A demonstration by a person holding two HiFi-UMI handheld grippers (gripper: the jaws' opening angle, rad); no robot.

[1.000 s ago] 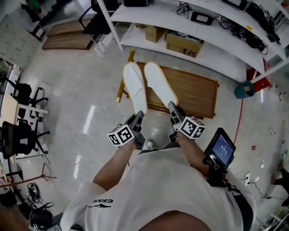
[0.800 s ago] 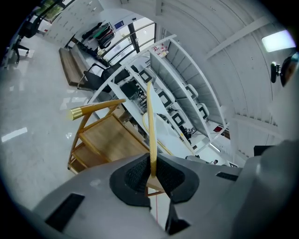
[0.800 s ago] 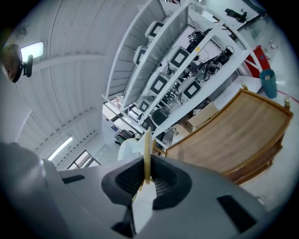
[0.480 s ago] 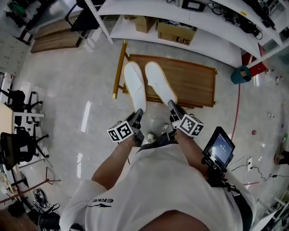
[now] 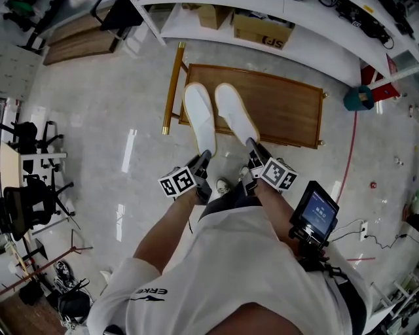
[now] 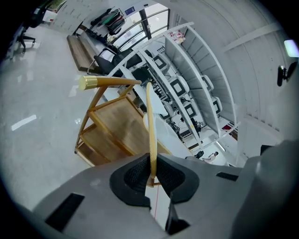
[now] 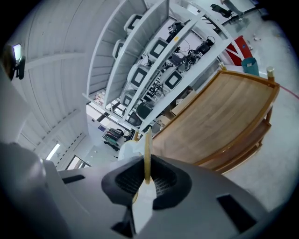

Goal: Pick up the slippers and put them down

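Step in hand appears to be put-down. Left gripper [image 5: 205, 159] is clamped on the left slipper [image 5: 199, 118], right gripper [image 5: 253, 146] on the right slipper [image 5: 236, 112]. Both are over the wooden rack [image 5: 288, 111] (side by side). Next: lower, then unclamp.

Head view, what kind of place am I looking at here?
Probably a lab or workshop: long white shelving carrying cardboard boxes and wired electronics, with office chairs on a polished floor.

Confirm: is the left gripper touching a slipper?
Touching. The left gripper view shows the left gripper clamped on the slipper, both pads pressing its thin tan edge.
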